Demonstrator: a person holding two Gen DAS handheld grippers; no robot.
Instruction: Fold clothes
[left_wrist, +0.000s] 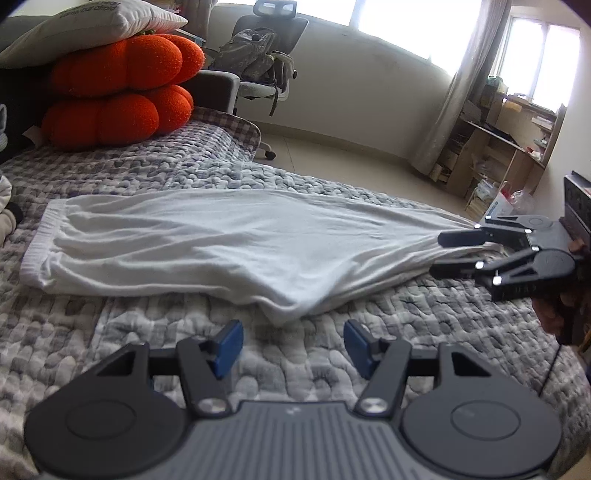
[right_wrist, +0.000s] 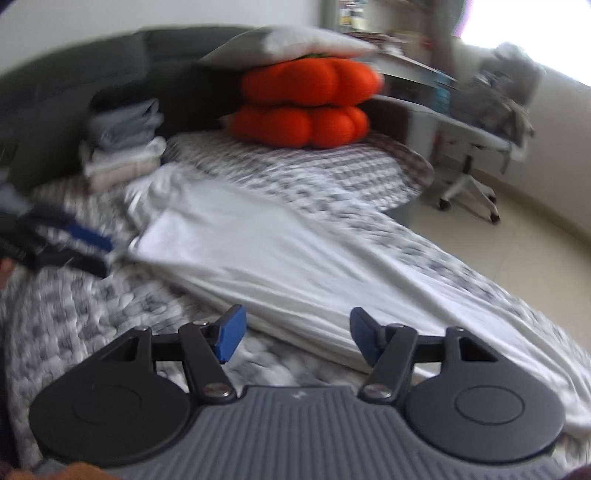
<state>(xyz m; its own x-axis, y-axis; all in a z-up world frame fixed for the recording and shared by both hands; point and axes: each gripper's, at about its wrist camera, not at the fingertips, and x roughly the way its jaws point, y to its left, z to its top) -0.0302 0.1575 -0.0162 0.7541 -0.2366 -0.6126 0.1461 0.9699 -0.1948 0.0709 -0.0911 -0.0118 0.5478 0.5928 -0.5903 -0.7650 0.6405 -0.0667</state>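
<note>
A white garment was spread on the quilted bed; both the left gripper and right gripper were held apart, empty.

We are in a home bedroom: a bed under a grey quilted cover, orange pumpkin cushions at ten o'clock, an office chair at twelve, cluttered shelves by curtained windows at two.
</note>
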